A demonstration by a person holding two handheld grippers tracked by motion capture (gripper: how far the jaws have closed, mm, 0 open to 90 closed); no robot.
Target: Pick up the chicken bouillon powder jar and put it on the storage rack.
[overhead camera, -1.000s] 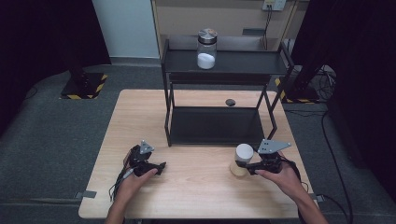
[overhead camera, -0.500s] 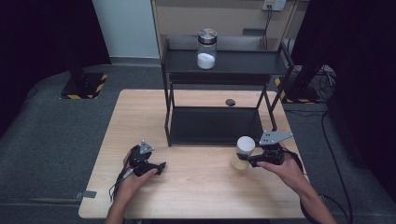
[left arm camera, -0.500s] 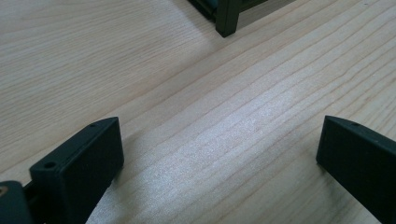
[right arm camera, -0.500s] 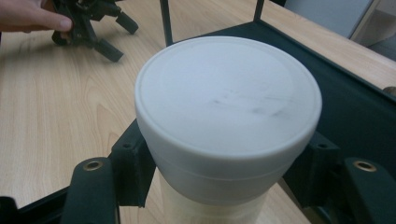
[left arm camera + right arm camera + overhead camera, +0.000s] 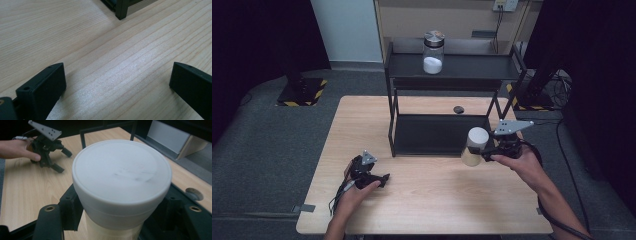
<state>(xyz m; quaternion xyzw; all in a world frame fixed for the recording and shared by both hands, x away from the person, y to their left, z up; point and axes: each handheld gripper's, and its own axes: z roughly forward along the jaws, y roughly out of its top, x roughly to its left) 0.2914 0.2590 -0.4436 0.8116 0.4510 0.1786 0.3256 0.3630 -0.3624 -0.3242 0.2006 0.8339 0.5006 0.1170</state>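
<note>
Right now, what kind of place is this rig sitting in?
Probably a lab or test bay for recording handling trials, not a home. A bare wooden table carries a black shelf rack, dark curtains close off the sides, and hazard-striped stand bases and loose cables lie on the grey carpet.

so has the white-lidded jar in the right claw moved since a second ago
Yes. The cream plastic jar with the white lid, held in the right claw, has risen and shifted toward the black metal shelf rack; it now overlaps the rack's lower tray in the high view.

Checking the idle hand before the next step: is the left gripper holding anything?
No, the left gripper has its jaws spread wide over the bare wooden table, with nothing between them.
</note>
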